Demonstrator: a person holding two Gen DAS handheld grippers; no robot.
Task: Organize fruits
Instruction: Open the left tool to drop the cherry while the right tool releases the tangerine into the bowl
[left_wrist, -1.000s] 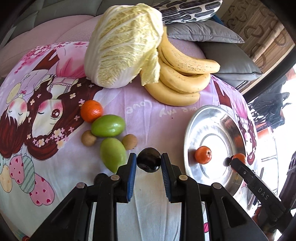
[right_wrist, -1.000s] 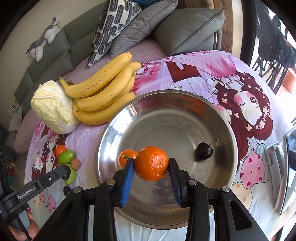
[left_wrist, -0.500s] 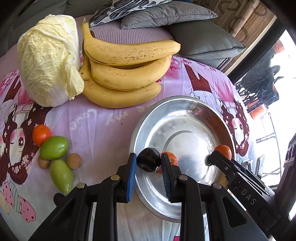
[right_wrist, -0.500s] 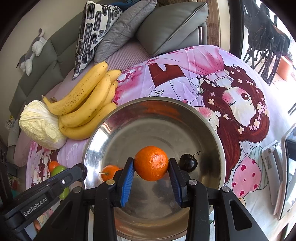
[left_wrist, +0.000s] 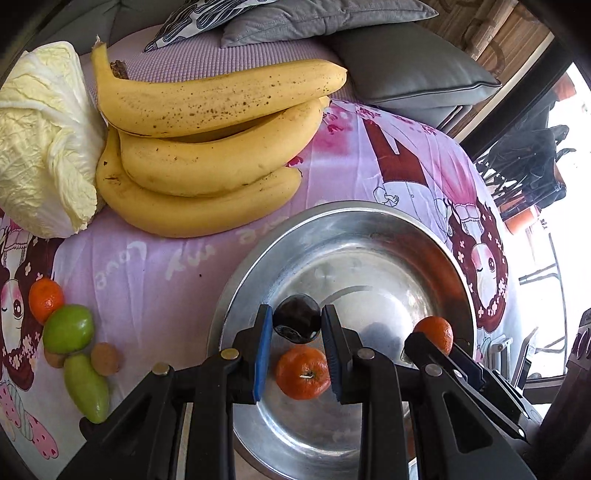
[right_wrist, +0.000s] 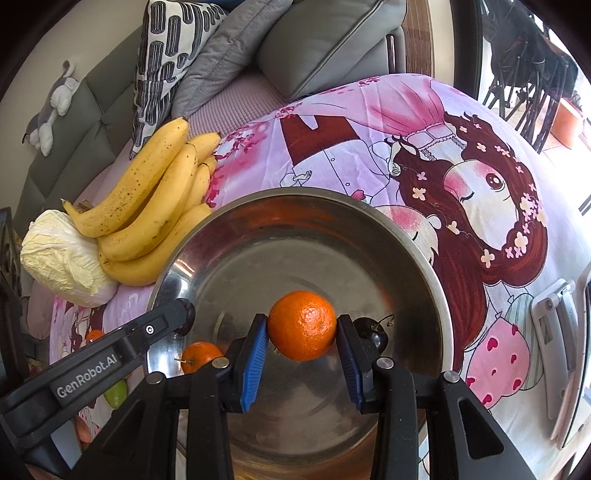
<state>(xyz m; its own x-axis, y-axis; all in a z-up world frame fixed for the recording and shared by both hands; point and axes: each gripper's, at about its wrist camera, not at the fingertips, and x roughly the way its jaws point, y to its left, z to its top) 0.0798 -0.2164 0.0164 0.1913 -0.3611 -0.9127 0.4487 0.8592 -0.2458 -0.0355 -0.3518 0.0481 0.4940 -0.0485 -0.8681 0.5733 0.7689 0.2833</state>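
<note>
Far left on the pink sheet: cabbage (left_wrist: 44, 147), bananas (left_wrist: 207, 147), then loose fruit, a small orange (left_wrist: 46, 300), two green fruits (left_wrist: 68, 328), brown ones, none sorted yet. My left gripper (left_wrist: 297, 325) has its jaws clenched on a dark plum (left_wrist: 297, 322), over the steel bowl (left_wrist: 369, 229) w/ an orange (left_wrist: 303, 373) lying right below. My right gripper (right_wrist: 302, 330) jaws clamp a big orange (right_wrist: 302, 325) over the same bowl, a cherry (right_wrist: 371, 334) just beside.

Risks, I reckon: the two grippers are close, could knock each other; a drop from height may bounce fruit on metal or bruise the plum on the orange below. Open room: bowl's far half is bare; rim near left, sheet edge falls away right.
</note>
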